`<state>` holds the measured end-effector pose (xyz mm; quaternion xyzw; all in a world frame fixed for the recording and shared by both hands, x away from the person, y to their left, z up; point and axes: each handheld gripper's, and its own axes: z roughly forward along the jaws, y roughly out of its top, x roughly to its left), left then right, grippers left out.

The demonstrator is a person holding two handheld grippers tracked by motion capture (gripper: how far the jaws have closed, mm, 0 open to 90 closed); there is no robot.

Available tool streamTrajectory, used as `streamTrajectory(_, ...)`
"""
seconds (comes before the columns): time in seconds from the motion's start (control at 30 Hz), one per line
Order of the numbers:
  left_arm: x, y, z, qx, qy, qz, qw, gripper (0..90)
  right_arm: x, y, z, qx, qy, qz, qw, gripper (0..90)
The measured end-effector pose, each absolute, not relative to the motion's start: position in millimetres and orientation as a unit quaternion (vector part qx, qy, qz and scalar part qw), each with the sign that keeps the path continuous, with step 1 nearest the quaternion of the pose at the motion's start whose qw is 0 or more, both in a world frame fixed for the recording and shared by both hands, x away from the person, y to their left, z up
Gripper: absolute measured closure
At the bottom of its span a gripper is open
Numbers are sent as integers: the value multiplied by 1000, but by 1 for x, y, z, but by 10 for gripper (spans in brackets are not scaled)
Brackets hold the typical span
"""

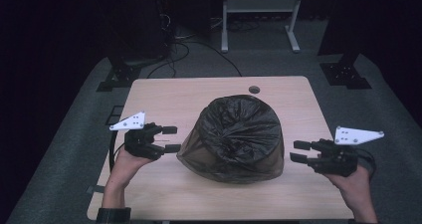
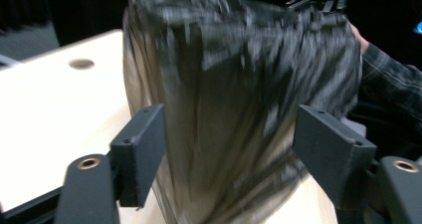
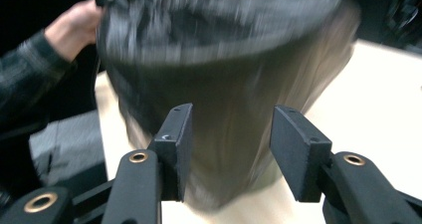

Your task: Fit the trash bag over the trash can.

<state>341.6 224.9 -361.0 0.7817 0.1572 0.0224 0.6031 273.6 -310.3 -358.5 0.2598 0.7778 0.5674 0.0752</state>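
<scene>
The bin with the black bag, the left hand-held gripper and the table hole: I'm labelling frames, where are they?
bin (image 1: 234,134), high view, bag's crumpled top.
left hand-held gripper (image 1: 170,139), high view, between its fingertips.
table hole (image 1: 254,89), high view, its centre.

Black claws, pale plates
Left claw (image 1: 171,139) and right claw (image 1: 300,151): black bodies (brass-ringed screw holes), grey three-cornered plates, dark plaid sleeve (image 2: 393,79).
</scene>
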Motion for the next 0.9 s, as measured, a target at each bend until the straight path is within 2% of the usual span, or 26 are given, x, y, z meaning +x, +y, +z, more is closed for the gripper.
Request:
streamTrajectory(0.13,347,214,-353,775,159,38,610,237,288,-307,-333,263,764,579,104,482)
streamTrajectory(0.33,358,195,-357,766,154,24,623,216,331,-290,-303,262,762,580,118,481)
streamTrajectory(0.63,358,186,-365,773,137,6,620,190,396,-256,-309,281,770,564,98,515)
streamTrajectory(0.67,358,186,-367,774,135,5,618,190,401,-253,-312,283,772,562,92,528)
streamTrajectory(0.8,357,185,-370,781,127,2,611,185,412,-243,-322,284,783,548,74,679)
streamTrajectory(0.9,356,184,-372,787,126,5,604,186,414,-242,-324,293,781,544,89,796)
